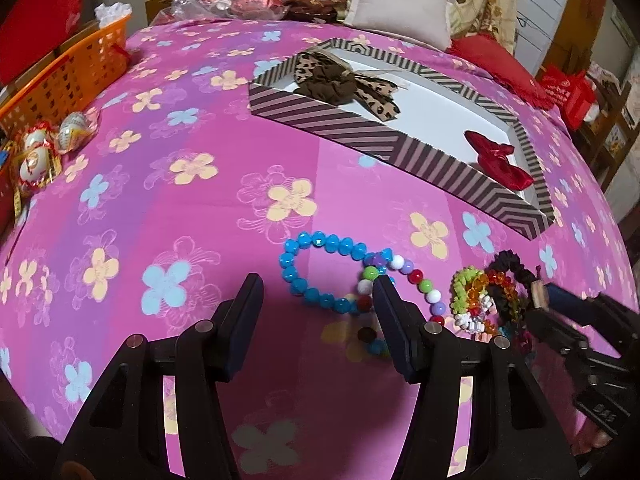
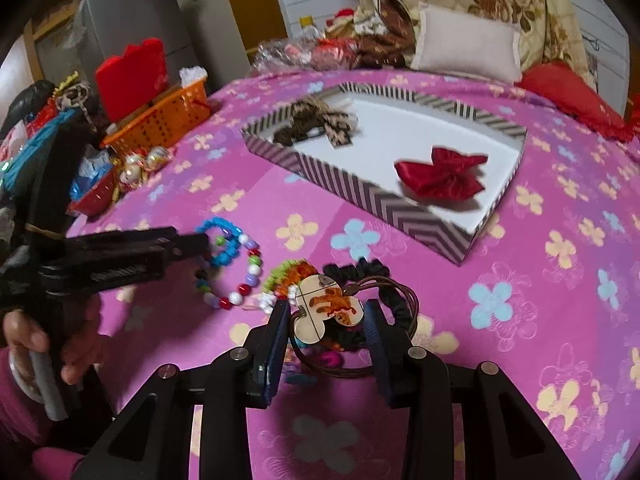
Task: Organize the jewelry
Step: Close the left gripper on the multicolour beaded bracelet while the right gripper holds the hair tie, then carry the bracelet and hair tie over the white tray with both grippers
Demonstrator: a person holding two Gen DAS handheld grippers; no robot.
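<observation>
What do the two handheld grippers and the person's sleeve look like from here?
Both the left gripper and right gripper are matte black frames with silver pivot pins and flat dark-blue pads. The sleeve is magenta.

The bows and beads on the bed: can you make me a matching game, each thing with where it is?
Things:
1. red bow
2. leopard bow
3. blue beads
4. heart charm

Places:
A. between the right claw's fingers
B. on the pink sheet, by the left claw
C. far end of the striped box
D. near end of the striped box

Pairs: 1-D, 2-C, 3-B, 4-A
</observation>
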